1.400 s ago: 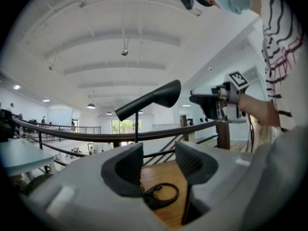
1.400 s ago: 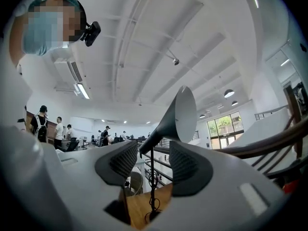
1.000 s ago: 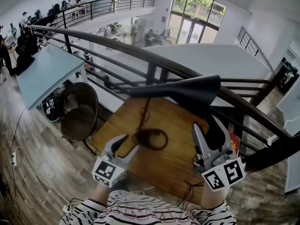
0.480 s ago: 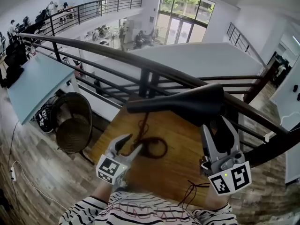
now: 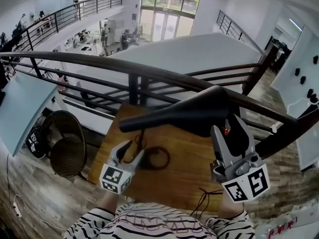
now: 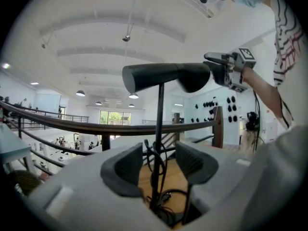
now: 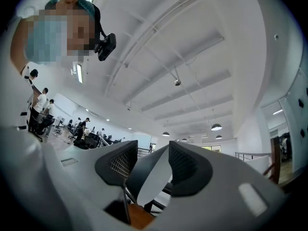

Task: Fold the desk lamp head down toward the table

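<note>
A black desk lamp stands on the wooden table. Its long head lies roughly level, thin tip to the left, and shows from below as the lamp head. The thin stem rises between the jaws of my left gripper, which stand apart on either side without touching it. In the head view my left gripper is low by the stem. My right gripper is shut on the head's wide end, which fills the gap of the right gripper.
A dark cable coil lies on the table by the lamp's foot. A black railing runs just behind the table above an open lower floor. A round wire fan stands left of the table.
My left gripper has moved forward until the stem stands between its jaws. My right gripper has kept its hold on the head's wide end and lifted slightly.
</note>
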### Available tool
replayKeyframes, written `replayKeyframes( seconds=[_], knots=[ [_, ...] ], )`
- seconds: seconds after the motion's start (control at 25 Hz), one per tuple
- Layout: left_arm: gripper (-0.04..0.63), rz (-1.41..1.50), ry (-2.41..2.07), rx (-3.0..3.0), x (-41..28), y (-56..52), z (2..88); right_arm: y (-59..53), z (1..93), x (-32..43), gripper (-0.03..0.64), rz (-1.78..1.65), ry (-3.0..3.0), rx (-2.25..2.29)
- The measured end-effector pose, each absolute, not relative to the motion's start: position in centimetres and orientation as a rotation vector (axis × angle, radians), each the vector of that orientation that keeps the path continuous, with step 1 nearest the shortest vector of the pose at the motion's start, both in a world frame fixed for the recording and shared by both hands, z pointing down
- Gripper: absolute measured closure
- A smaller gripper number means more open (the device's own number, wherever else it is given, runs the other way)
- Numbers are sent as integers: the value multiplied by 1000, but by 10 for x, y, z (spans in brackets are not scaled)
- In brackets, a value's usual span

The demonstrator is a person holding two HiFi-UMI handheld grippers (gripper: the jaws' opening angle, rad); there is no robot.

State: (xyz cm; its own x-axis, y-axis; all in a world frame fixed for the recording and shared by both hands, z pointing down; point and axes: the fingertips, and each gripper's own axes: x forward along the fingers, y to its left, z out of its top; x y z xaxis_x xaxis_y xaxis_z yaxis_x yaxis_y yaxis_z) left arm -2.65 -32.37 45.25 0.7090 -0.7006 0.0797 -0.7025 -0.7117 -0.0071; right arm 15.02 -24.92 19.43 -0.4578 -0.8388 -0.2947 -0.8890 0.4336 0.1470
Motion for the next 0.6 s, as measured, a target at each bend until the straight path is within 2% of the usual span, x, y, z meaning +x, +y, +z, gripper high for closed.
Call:
replayKeyframes(
  seconds=[0.4,0.6],
  knots=[
    [374,125,-1103,2915,-28,-348,461,-273,197,143,434,413,2484,-1623],
    [386,148,-1058,2915,-14,-353,470,-276,199,149,474,390,2474,-1571]
  ],
)
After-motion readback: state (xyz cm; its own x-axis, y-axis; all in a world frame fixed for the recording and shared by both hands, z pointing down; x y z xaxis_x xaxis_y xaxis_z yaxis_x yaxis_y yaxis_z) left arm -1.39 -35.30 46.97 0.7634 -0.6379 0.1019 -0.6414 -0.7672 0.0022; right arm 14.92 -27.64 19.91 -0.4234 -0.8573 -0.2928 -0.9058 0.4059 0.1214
